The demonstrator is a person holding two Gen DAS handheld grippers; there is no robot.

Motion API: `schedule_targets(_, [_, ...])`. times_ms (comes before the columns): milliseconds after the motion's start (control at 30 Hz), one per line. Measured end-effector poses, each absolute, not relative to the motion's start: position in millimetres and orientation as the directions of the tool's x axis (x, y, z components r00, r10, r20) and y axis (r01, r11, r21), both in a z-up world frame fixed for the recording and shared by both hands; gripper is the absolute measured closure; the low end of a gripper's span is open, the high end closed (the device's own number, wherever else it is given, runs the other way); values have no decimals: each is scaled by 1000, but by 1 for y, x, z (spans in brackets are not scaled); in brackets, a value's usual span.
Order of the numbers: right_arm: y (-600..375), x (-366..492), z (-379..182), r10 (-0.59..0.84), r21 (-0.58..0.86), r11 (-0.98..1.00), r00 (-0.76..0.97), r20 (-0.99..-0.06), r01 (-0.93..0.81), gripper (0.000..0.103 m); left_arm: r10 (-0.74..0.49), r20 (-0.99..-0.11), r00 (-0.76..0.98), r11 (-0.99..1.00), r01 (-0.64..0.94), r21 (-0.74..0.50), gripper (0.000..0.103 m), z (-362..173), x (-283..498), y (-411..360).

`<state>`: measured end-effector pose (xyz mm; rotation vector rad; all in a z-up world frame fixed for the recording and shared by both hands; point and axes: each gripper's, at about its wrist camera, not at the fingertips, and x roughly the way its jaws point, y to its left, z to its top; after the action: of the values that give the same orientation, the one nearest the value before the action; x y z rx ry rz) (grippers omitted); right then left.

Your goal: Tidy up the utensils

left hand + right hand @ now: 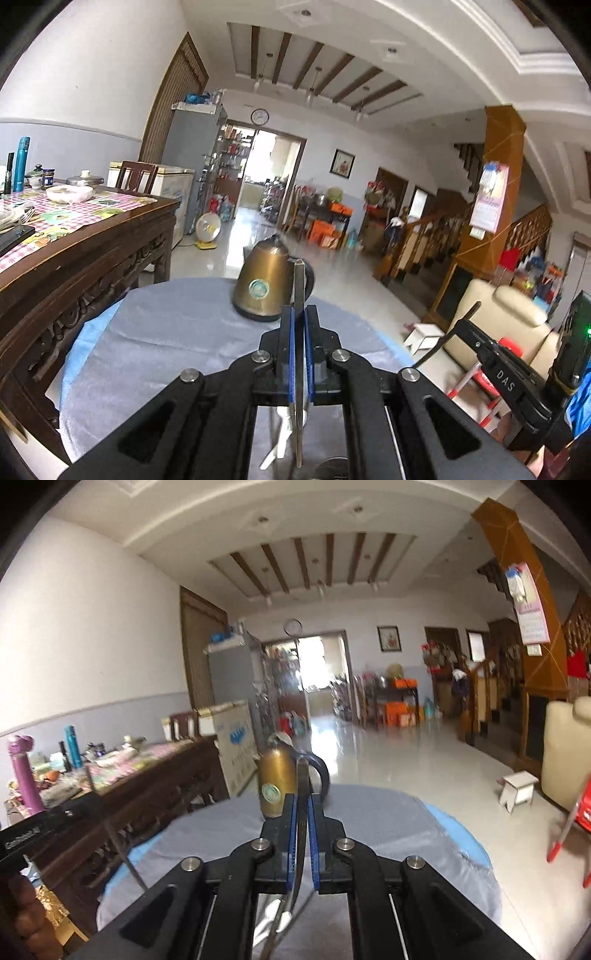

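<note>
My left gripper is shut on a flat metal utensil handle that stands edge-on between the blue pads and pokes up past them. My right gripper is shut on another thin metal utensil, also upright between the blue pads. Both are held above a round table with a grey-blue cloth, which also shows in the right wrist view. Below each gripper, a white utensil and more metal pieces show between the arms; what they are is unclear.
A bronze kettle stands at the cloth's far edge, just beyond both grippers; it also shows in the right wrist view. A dark wooden dining table with dishes is at the left. The right gripper's body is at the right. A white stool is on the floor.
</note>
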<state>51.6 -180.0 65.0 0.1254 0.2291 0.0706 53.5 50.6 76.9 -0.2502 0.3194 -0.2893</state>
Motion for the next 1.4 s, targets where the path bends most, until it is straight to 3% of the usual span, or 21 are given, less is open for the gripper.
schedule_targets(167, [-173,31,81,152,146,982,966,-208,-123,96,-341,-242,909,911,256,-322,98,81,42,54])
schedule_targets(400, [-166,14,81,201,163,973,949,-241,-165,96,-405,-275,872,882,294,-369,98,68,42,47])
schedule_targets(967, [-180,35,12,262,238,958,825,-501,-160,94,-392,-416,821,906,265,-330,98,27,50,30])
schedule_targets(1067, [-183,34,11,272,252,954,827,-492,-163,94,-389,-412,824,907,266,-325,92,28,49,34])
schedule_targets(1100, [-184,33,12,276,258,952,830,-485,-166,94,-386,-409,827,908,261,-329,86,28,48,36])
schedule_targets(1133, [-185,32,12,279,266,950,833,-478,-166,93,-382,-405,831,908,255,-333,81,28,47,38])
schedule_targets(1267, [-197,27,15,282,311,938,858,-429,-153,69,-367,-385,847,904,228,-361,79,30,47,53])
schedule_targets(1400, [-211,23,20,228,340,936,901,-370,-97,67,-326,-373,869,907,175,-383,79,31,51,75])
